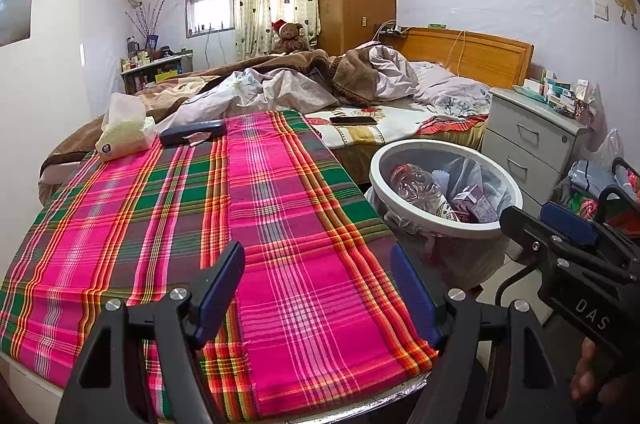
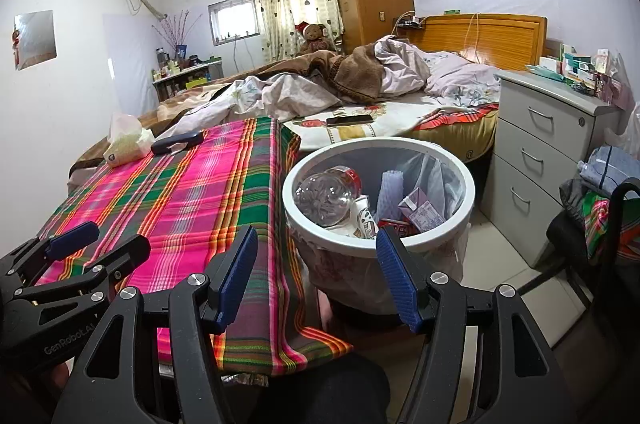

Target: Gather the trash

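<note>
A white round trash bin [image 1: 379,160] [image 2: 469,184] with a clear liner stands on the floor right of the table. Inside lie a clear plastic bottle [image 2: 326,194] with a red label, a purple carton [image 2: 422,210], a white foam sleeve [image 2: 390,192] and a paper cup [image 2: 366,220]. My left gripper [image 1: 316,288] hovers open and empty over the near end of the plaid tablecloth [image 1: 280,216]. My right gripper [image 2: 316,274] is open and empty in front of the bin, short of its near rim. Each gripper appears in the other's view: the right gripper [image 1: 540,220] and the left gripper [image 2: 104,244].
At the table's far end sit a tissue pack [image 1: 126,136] and a dark case [image 1: 192,132]. Behind lies an unmade bed with a phone [image 1: 353,120]. A grey drawer unit [image 2: 548,152] stands right of the bin, with bags and clothes [image 2: 600,208] on the floor beside it.
</note>
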Available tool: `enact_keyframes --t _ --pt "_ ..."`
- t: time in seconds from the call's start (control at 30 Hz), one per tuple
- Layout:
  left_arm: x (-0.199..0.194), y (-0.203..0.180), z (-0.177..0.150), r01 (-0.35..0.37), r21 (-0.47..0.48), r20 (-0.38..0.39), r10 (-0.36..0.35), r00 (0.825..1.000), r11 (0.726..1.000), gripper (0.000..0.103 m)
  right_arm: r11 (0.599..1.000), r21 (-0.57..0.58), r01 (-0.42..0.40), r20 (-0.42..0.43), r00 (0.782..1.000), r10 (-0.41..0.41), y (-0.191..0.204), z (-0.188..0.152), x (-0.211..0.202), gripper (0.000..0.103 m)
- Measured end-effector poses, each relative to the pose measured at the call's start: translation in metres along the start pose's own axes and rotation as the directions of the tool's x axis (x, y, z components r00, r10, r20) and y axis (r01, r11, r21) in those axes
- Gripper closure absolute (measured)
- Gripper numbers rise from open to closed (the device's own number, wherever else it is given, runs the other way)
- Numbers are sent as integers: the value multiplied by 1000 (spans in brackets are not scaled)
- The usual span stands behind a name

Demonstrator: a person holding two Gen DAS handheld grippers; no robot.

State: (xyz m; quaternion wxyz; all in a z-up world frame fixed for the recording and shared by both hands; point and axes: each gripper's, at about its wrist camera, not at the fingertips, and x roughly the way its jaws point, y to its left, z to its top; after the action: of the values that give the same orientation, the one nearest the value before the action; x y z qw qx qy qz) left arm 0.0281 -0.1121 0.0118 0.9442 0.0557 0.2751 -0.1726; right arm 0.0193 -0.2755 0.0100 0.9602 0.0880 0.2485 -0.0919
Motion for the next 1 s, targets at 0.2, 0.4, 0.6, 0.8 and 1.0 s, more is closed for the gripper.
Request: enact_keyframes --t 0.2,0.4,0.6,0.8,1.0 --pt "0 0 1 1 -1 -1 -1 1000 1000 26 1000 -3 0 0 1000 0 1 1 -1 40" --pt "1 0 2 0 -4 -1 0 1000 1000 26 1000 -3 0 -1 1000 0 0 1 -1 40" --pt "1 1 1 -2 -9 -1 2 1000 1000 26 1000 -6 -1 1 1000 1 0 2 -1 40" --pt "0 1 1 -2 -11 -2 2 1000 1000 26 1000 -7 -1 3 1000 1 0 2 -1 40" --pt "-1 1 -1 -3 -13 -1 3 1000 1000 26 1000 -7 0 0 1000 0 1 3 -1 40"
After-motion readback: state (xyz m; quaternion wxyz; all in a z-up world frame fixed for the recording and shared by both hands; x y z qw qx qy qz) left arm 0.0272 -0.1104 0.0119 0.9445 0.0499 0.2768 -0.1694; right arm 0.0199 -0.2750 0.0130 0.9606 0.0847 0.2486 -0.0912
